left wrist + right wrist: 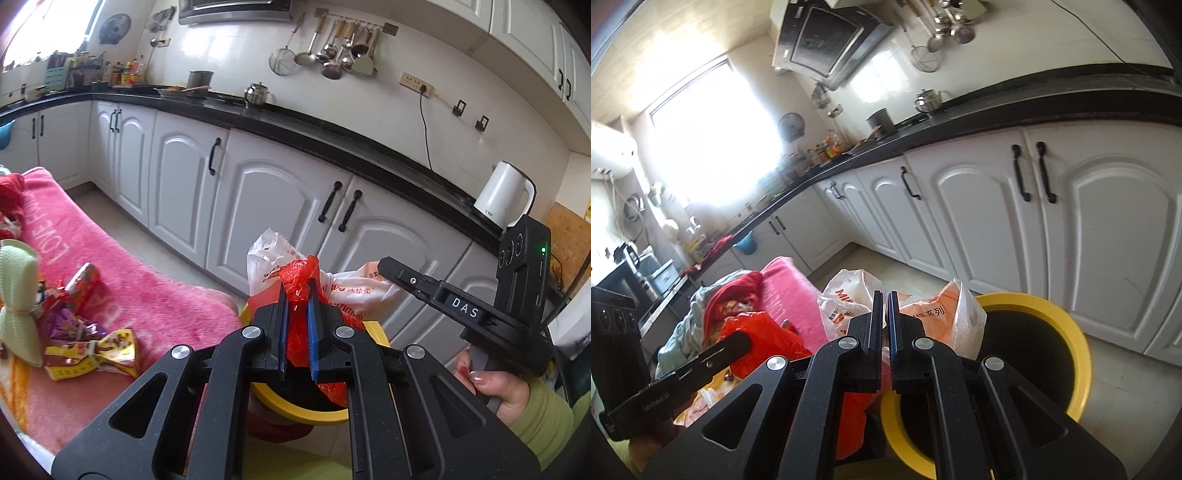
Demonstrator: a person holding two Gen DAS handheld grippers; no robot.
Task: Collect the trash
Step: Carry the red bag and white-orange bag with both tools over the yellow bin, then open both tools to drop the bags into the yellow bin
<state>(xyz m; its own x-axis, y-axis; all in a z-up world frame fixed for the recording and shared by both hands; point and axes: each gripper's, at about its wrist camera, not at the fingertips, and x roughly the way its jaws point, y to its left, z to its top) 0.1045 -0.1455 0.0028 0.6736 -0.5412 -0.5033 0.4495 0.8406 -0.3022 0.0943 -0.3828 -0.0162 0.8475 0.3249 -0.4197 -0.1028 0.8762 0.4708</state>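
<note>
Left claw (pixel 298 295) pinches the red bag (pixel 301 273), right claw (pixel 881 314) pinches the white bag (pixel 849 295); both hang at the yellow bin (pixel 1067 332) rim. Best centre them over the opening before releasing.

Left gripper (pixel 298 295): matte black speckled linkage, round silver screws, blue finger pads (pixel 314 325); right gripper (pixel 882 314): same black build, white "DAS" label, green indicator light; hand (pixel 495 384): red-painted nails, light green knit sleeve (pixel 546 424).
</note>
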